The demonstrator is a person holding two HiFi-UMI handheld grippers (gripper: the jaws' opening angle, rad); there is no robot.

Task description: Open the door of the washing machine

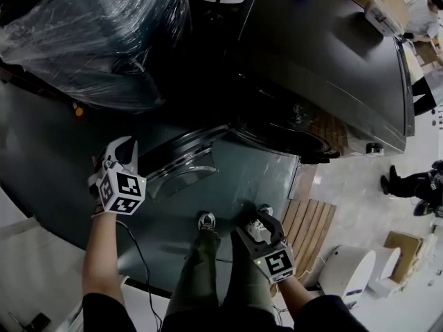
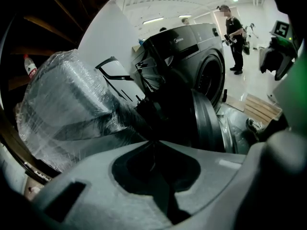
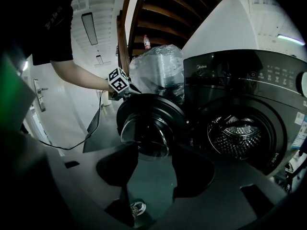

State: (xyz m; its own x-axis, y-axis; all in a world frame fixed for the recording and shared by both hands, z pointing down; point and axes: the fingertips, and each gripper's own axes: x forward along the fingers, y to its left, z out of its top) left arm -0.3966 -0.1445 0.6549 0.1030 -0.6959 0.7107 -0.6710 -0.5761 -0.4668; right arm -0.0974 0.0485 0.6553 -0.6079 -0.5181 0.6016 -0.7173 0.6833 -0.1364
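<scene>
The dark grey washing machine point(image 1: 332, 61) stands with its round door point(image 1: 183, 161) swung wide open to the left, and the steel drum point(image 3: 237, 135) is bare. My left gripper point(image 1: 124, 145) is shut with nothing between its jaws, just left of the door's rim; I cannot tell whether it touches. In the left gripper view its tips point(image 2: 152, 140) meet before the dark gap beside the door point(image 2: 207, 121). My right gripper point(image 1: 257, 221) hangs open and empty in front of the machine. In the right gripper view its jaws point(image 3: 154, 152) frame the door's glass point(image 3: 148, 123).
A bulky plastic-wrapped object point(image 1: 97, 33) stands close on the door's left. A wooden pallet point(image 1: 304, 216) and a white device point(image 1: 346, 272) lie on the floor at the right. My shoe point(image 1: 206, 220) is below the door. A person point(image 2: 235, 32) stands beyond the machine.
</scene>
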